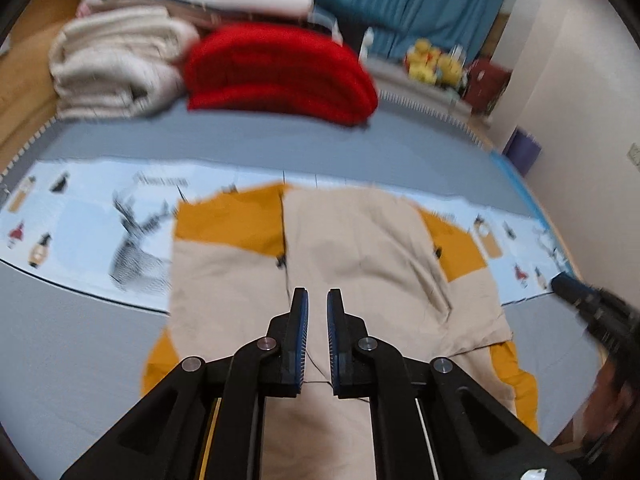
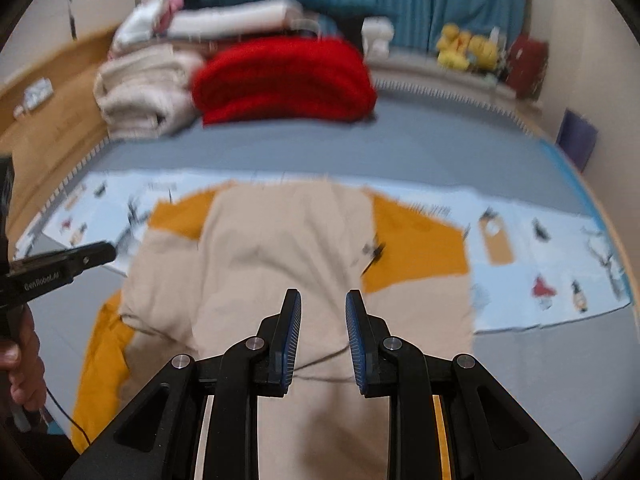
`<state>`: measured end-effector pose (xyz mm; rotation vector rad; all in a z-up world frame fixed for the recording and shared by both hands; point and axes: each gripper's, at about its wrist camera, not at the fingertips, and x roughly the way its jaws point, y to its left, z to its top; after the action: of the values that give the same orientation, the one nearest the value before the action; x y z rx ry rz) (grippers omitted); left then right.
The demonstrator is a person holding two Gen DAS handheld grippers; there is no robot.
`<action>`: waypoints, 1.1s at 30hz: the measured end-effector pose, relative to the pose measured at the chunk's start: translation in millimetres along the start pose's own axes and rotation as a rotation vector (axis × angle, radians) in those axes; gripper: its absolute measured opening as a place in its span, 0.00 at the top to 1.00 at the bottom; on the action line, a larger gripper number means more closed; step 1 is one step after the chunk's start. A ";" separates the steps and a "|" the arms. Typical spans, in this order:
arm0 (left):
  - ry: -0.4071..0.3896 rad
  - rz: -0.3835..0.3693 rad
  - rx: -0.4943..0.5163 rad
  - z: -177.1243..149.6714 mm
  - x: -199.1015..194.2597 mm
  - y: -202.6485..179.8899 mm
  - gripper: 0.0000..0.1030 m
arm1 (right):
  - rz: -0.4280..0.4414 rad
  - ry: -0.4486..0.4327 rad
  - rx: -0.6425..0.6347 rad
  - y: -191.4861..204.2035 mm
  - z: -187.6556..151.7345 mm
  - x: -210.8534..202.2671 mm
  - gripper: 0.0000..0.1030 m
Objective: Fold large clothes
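A large beige and mustard-yellow garment (image 1: 352, 248) lies spread on the grey bed, partly folded, with its sides turned in; it also shows in the right wrist view (image 2: 280, 248). My left gripper (image 1: 318, 300) hovers above the garment's near middle, jaws a narrow gap apart and empty. My right gripper (image 2: 323, 300) hovers above the same area, jaws open wider and empty. The left gripper also shows at the left edge of the right wrist view (image 2: 96, 256), and the right gripper at the right edge of the left wrist view (image 1: 568, 284).
A light blue printed sheet (image 1: 80, 220) lies under the garment across the grey bed (image 1: 280, 140). A red folded blanket (image 1: 280, 72) and cream folded bedding (image 1: 116, 68) are stacked at the bed's far end. Yellow plush toys (image 2: 468, 46) and blue curtains stand behind.
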<state>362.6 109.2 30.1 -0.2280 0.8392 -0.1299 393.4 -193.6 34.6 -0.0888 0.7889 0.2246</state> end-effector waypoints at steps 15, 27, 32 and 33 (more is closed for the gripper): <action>0.034 -0.020 -0.107 -146.5 -139.9 109.0 0.93 | -0.001 -0.111 0.131 -153.6 -120.7 -175.0 0.86; 0.419 -0.034 -0.196 -195.6 -69.1 127.2 0.95 | 0.016 0.365 0.265 -220.4 -237.3 -73.5 0.85; 0.502 -0.002 -0.206 -215.4 -58.0 132.3 0.92 | 0.026 0.467 0.205 -209.0 -258.0 -56.4 0.84; 0.514 0.002 -0.211 -217.4 -56.1 133.8 0.91 | 0.029 0.491 0.193 -207.0 -262.2 -53.2 0.83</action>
<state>165.9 217.8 -103.3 -0.4013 1.3667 -0.0992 223.6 -446.5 -112.7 0.0532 1.2970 0.1531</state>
